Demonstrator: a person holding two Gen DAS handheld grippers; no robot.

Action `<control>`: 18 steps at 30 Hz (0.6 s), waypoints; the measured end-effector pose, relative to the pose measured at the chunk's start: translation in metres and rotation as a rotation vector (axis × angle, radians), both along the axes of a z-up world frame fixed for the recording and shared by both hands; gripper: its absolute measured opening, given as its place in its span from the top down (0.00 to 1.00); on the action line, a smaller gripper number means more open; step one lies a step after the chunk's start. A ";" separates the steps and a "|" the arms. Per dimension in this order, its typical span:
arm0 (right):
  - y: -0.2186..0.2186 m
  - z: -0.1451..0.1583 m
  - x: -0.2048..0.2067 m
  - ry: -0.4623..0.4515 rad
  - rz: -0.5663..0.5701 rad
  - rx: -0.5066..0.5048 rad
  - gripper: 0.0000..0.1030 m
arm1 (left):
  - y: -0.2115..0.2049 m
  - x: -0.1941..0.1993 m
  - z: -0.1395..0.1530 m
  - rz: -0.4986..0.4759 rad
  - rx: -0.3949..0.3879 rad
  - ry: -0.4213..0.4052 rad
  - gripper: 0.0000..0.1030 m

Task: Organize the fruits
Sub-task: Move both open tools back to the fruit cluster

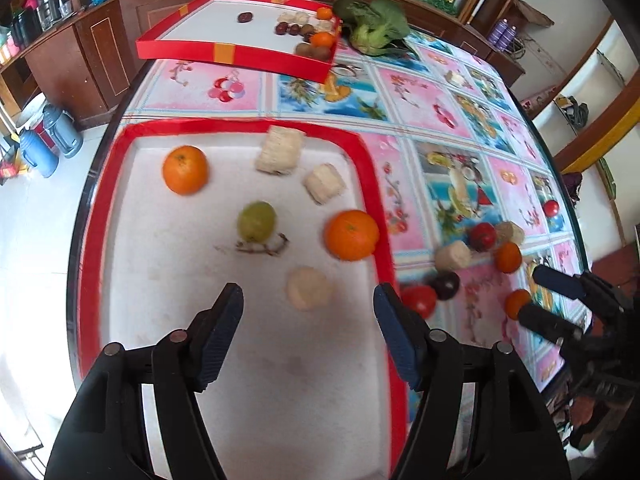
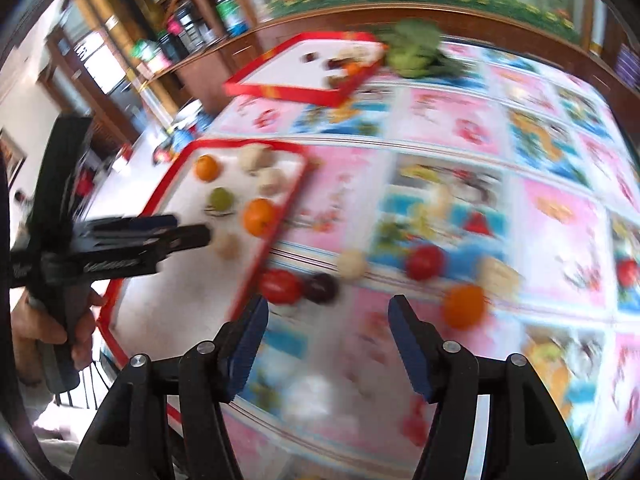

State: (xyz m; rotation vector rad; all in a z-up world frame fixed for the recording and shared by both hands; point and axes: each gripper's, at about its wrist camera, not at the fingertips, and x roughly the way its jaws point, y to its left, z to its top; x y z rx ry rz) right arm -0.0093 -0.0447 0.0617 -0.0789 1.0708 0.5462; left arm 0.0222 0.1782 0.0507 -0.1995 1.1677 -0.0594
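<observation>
Left wrist view shows the left gripper (image 1: 308,300) with its jaws spread wide and nothing between them, hovering over the near red-rimmed tray (image 1: 96,216). Just beyond the jaws, at 12 o'clock, lies a pale round piece (image 1: 309,288); further up sit a green fruit (image 1: 256,221) with a bare stem beside it, an orange (image 1: 351,234) against the tray's right rim at 1 o'clock, another orange (image 1: 185,169) at 11 o'clock, and two pale netted blocks (image 1: 280,151) near the far rim. Outside the tray on the patterned tabletop (image 1: 424,104), at 3 o'clock, a red tomato (image 1: 420,300) and a dark plum (image 1: 446,285) lie touching, with more loose fruit beyond. The right gripper (image 1: 536,296) shows there with its jaws apart, a small orange (image 1: 516,303) at its lower fingertip; whether it touches I cannot tell. Right wrist view, blurred, shows the right gripper's jaws wide apart and empty above the tabletop. Far off at 12 o'clock stands a second red tray (image 1: 236,54) holding small fruits, with a green leafy vegetable (image 1: 372,24) just beside it.
</observation>
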 end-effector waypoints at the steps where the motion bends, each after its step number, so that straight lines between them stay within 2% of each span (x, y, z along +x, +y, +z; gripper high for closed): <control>1: -0.012 0.000 -0.002 -0.002 -0.024 -0.004 0.36 | -0.006 -0.003 0.000 -0.011 0.001 0.000 0.35; 11: -0.123 -0.020 -0.013 0.065 -0.260 -0.008 0.35 | -0.085 -0.008 0.006 -0.191 0.014 0.007 0.35; 18: -0.177 -0.018 0.004 0.035 -0.369 -0.009 0.35 | -0.157 -0.001 0.002 -0.358 -0.020 0.031 0.35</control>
